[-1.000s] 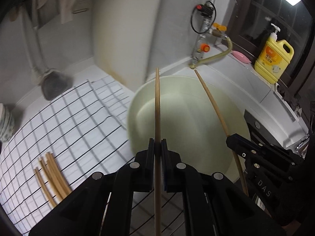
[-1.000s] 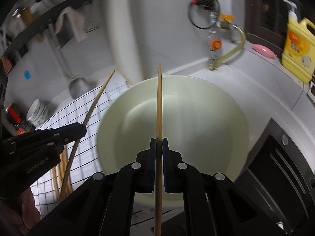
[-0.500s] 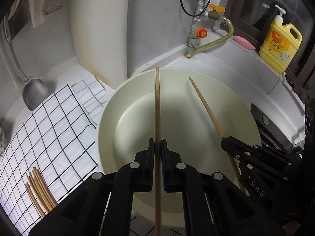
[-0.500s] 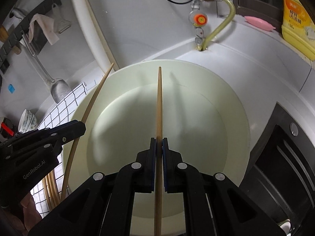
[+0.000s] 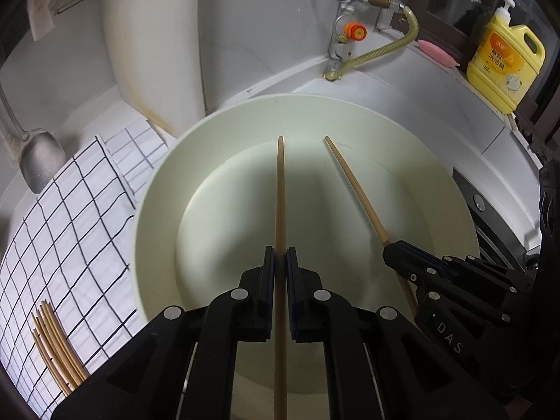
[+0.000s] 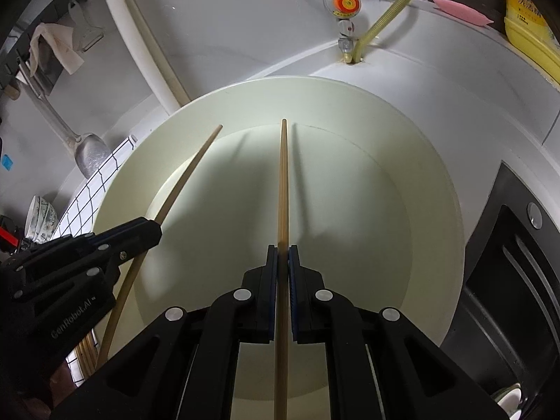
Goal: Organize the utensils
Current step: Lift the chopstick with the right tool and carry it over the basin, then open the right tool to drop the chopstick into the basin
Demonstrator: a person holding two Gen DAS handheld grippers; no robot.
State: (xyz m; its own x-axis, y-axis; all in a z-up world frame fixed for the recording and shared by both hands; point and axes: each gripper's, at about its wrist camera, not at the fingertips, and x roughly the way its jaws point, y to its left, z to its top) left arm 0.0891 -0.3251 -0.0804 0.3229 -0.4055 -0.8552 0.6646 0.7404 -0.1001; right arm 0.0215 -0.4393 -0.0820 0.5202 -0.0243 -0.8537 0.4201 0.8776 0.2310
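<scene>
Holding one slender round wooden chopstick apiece, both grippers hang over a large round cream plastic basin (image 5: 157, 231) with smooth matte walls, filling the centre of each view.

- Left gripper (image 5: 280, 259): black angular plastic, jaws clenched on the left-hand bamboo chopstick (image 5: 280, 192), which runs straight up the middle of the left wrist view, tip over the basin floor.
- Right gripper (image 6: 282, 259): same build, jaws clamped on the right-hand bamboo chopstick (image 6: 283, 182); seen at lower right of the left wrist view, its stick slants toward upper left.
- Bundle of loose tan chopsticks (image 5: 57, 346): several, exact count unclear, lying side by side at lower left on a white cloth with a black grid pattern (image 5: 70, 217).
- One dull metal spatula (image 5: 40, 161), hanging at the left edge.
- One yellow plastic pump bottle (image 5: 505, 63), upper right.
- One pink oval soap bar (image 5: 437, 50), beside the bottle.
- One ribbed yellow-green hose (image 5: 385, 47) from a brass valve, upper centre.
</scene>
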